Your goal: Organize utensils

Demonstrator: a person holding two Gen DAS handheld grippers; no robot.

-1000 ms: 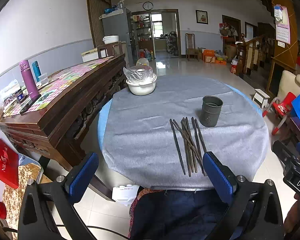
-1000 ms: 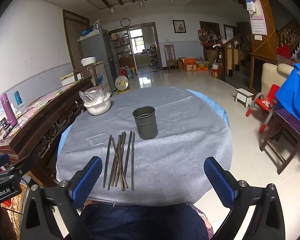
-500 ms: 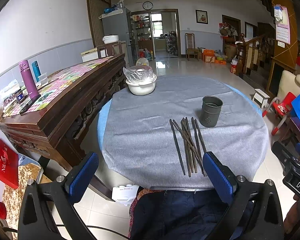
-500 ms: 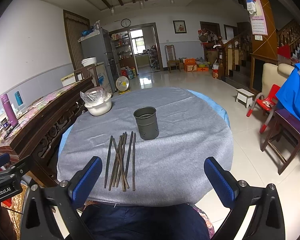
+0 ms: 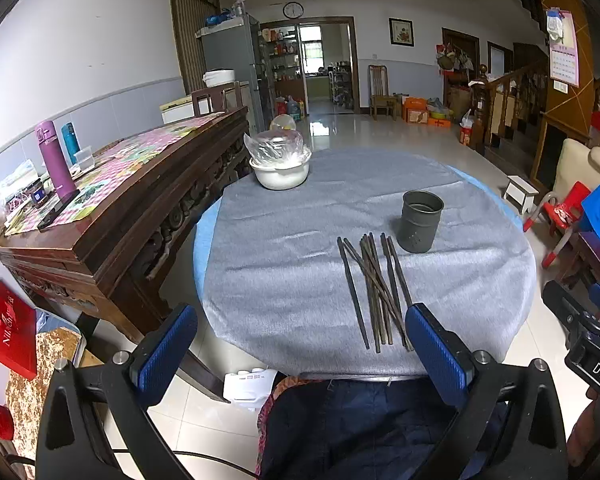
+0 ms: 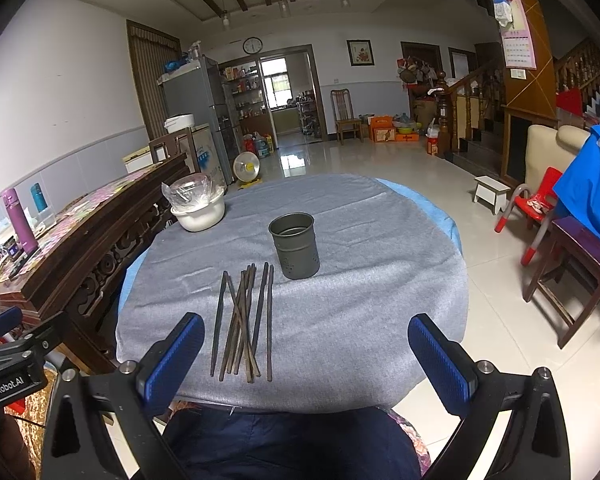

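Both claws, left claw (image 5: 300, 344) and right claw (image 6: 306, 354), hang spread wide and empty at the table's (image 6: 380, 280) near edge. Loose chopsticks (image 6: 242, 320) lie just beyond, left of the metal cup (image 6: 295, 246). They look thin, stiff, light, probably slippery, so pinch mid-length.

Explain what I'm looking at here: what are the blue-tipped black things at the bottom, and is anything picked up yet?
Those are two handheld grippers, one in each of a person's hands, each with a camera looking forward along its blue-padded fingers. One picture is from the left gripper, the other from the right gripper. Both are open and hold nothing. On the grey-clothed round table lie loose dark chopsticks, an empty metal cup just behind them, and a white bowl with a plastic bag in it.
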